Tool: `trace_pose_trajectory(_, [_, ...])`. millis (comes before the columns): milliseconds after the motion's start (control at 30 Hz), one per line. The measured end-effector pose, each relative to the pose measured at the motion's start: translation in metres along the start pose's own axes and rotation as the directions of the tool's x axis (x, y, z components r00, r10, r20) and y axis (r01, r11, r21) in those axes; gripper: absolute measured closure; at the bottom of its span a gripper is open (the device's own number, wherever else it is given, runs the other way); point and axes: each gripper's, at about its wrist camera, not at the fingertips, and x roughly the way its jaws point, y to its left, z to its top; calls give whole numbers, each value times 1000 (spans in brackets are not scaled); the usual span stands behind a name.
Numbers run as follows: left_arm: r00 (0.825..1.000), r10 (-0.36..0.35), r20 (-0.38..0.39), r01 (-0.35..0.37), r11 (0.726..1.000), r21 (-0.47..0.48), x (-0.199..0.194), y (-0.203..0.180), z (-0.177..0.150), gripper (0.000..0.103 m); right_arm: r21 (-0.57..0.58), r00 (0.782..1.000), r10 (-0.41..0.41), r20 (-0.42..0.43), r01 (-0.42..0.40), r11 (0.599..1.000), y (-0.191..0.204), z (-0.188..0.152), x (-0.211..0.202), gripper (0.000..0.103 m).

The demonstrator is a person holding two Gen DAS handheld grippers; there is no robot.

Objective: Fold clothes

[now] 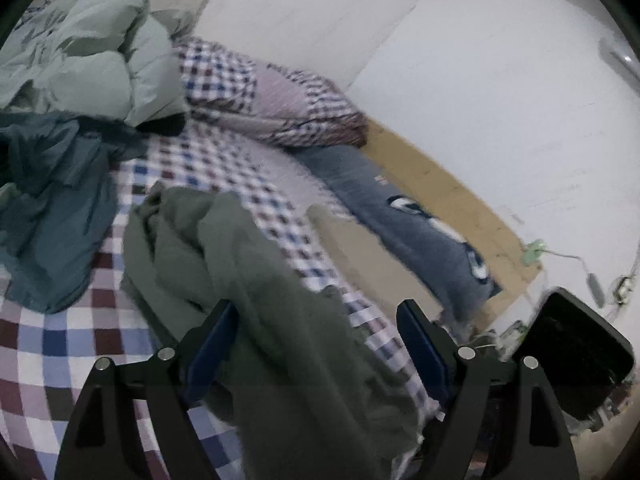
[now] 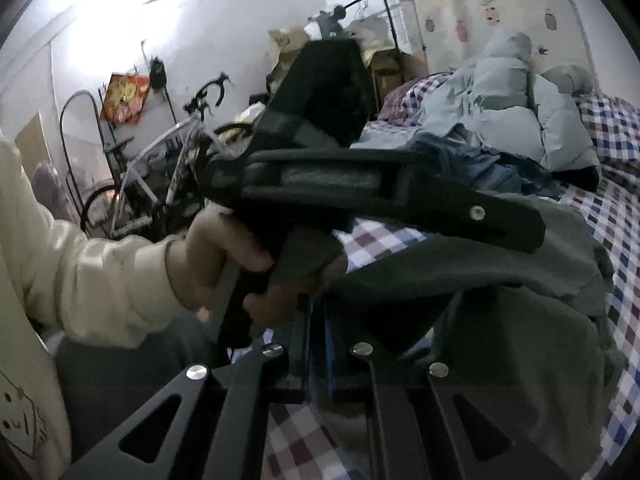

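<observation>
Olive garment (image 1: 256, 264) between wide left gripper (image 1: 316, 320) jaws (right-wrist view: holding hand (image 2: 224, 256)).

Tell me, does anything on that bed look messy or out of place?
Yes. The dark green garment lies crumpled, not folded, between the open left gripper fingers. A teal garment and pale puffy jacket are heaped beside it on the checked sheet.

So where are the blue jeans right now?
In the left wrist view, the blue jeans lie right of centre along the checked bed sheet's far edge, just below the checked pillow.
</observation>
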Motion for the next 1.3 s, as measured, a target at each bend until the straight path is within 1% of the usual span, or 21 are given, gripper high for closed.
trace_pose_trajectory(33, [1000, 11, -2, -11, 1000, 0, 1, 1, -1, 19, 0, 1000, -1, -8, 1, 1000, -2, -1, 0, 96])
trace_pose_trajectory(67, [1000, 20, -5, -20, 1000, 2, 1, 2, -2, 25, 6, 1000, -4, -10, 4, 1000, -5, -2, -1, 96])
trace_pose_trajectory(100, [999, 45, -9, -45, 999, 10, 2, 3, -4, 40, 14, 1000, -7, -11, 7, 1000, -9, -2, -3, 95])
trace_pose_trajectory(133, [996, 83, -20, -83, 996, 22, 5, 3, -4, 50, 23, 1000, -8, -9, 8, 1000, -12, -1, -5, 94])
trace_pose_trajectory(167, [992, 124, -33, -123, 992, 36, 8, 4, -5, 68, 34, 1000, -8, -1, 8, 999, -16, 1, -8, 90])
trace_pose_trajectory(200, [989, 145, -42, -143, 989, 45, 11, 4, -6, 70, 47, 1000, -3, 12, 3, 999, -18, 0, -13, 86])
trace_pose_trajectory(233, [988, 149, -45, -146, 988, 51, 11, 4, -7, 72, 61, 1000, 1, 25, -3, 998, -21, -1, -18, 75])
trace_pose_trajectory(267, [988, 152, -40, -149, 987, 58, 10, 4, -8, 76, 76, 999, 6, 41, -9, 997, -22, 0, -22, 63])
trace_pose_trajectory(333, [986, 164, -21, -162, 984, 73, 6, 1, -10, 82, 110, 997, 10, 82, -19, 994, -24, 2, -31, 60])
trace_pose_trajectory(400, [983, 183, 8, -183, 980, 83, 0, -3, -11, 88, 157, 991, -21, 133, 0, 988, -34, 4, -41, 60])
trace_pose_trajectory(467, [980, 194, 41, -197, 977, 77, -7, -6, -12, 91, 208, 981, -59, 183, 19, 978, -44, 5, -51, 58])
trace_pose_trajectory(533, [977, 196, 87, -202, 977, 64, -17, -8, -13, 91, 281, 965, -120, 231, 52, 958, -58, 2, -60, 55])
trace_pose_trajectory(633, [969, 185, 161, -195, 980, 49, -34, -13, -14, 92, 356, 940, -208, 270, 103, 929, -72, -5, -72, 55])
trace_pose_trajectory(700, [960, 188, 209, -201, 979, 44, -46, -17, -15, 92, 414, 918, -267, 293, 130, 901, -82, -10, -82, 54])
trace_pose_trajectory(767, [947, 204, 248, -220, 975, 41, -58, -22, -16, 92, 478, 890, -329, 316, 150, 865, -92, -17, -93, 53])
trace_pose_trajectory(833, [935, 230, 269, -247, 969, 31, -67, -22, -20, 92, 528, 864, -381, 329, 167, 833, -99, -22, -104, 51])
trace_pose_trajectory(867, [927, 255, 275, -268, 963, 12, -71, -19, -24, 92, 550, 850, -410, 329, 180, 815, -101, -25, -110, 51])
trace_pose_trajectory(967, [905, 325, 275, -312, 946, -93, -81, -4, -41, 92, 621, 806, -504, 309, 231, 749, -108, -35, -127, 49])
trace_pose_trajectory(1100, [882, 405, 240, -361, 909, -207, -92, 8, -71, 92, 700, 759, -577, 303, 234, 675, -112, -51, -149, 47])
trace_pose_trajectory(1200, [879, 429, 207, -386, 897, -216, -94, 4, -90, 92, 718, 750, -608, 262, 269, 642, -111, -59, -154, 46])
trace_pose_trajectory(1300, [890, 427, 161, -392, 896, -207, -90, -3, -109, 92, 710, 750, -630, 201, 332, 621, -103, -63, -153, 46])
